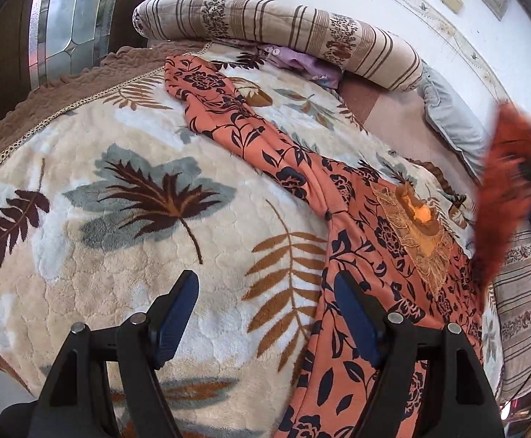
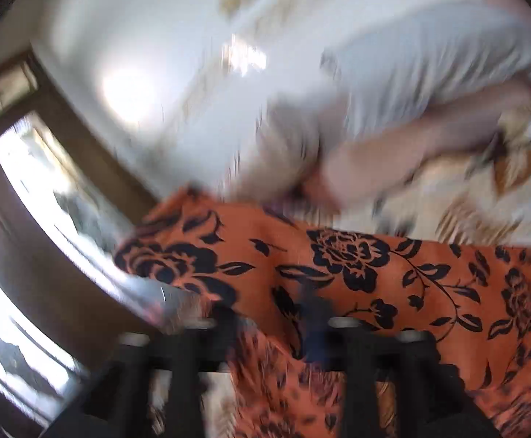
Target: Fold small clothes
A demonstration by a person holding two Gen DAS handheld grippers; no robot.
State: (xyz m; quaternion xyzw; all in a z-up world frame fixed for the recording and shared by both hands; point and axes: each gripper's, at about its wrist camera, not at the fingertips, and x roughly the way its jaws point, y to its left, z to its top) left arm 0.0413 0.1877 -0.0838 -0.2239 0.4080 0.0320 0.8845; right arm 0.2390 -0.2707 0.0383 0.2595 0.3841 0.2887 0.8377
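Lying across a plush blanket (image 1: 83,292) is one orange garment (image 1: 356,255), printed with dark navy flowers and leaves. Its long axis is running diagonally in the left wrist view, from the far left, near the blanket's brown scalloped border (image 1: 46,91), down toward the near right. The far part is narrowing into a folded strip; the near part is spreading wide. A gold lace patch (image 1: 422,237) is sitting around the neck opening, toward the right side.

The blanket is looking thick and fleecy, cream with grey, brown and rust leaf shapes. Behind it, one rolled striped quilt (image 1: 283,29) is resting along the head of the bed, beige with brown bands, and a bit of purple cloth (image 1: 302,62) is peeking out beneath it. One grey pillow (image 1: 455,124) is lying to the right.

The left gripper (image 1: 265,314) is hovering low over the blanket, its jaws standing wide with nothing between them; the right finger is overlapping the garment's left edge, the left one is over bare blanket. The two pads are blue, on black arms.

At the far right of this view, a blurred piece of the orange cloth is hanging up off the bed.

In the right wrist view, heavily blurred, the right gripper (image 2: 302,328) is pinching a fold of the garment, the cloth draping over and around its black fingers and stretching out toward the right. One window (image 2: 46,200) is showing bright at the left.
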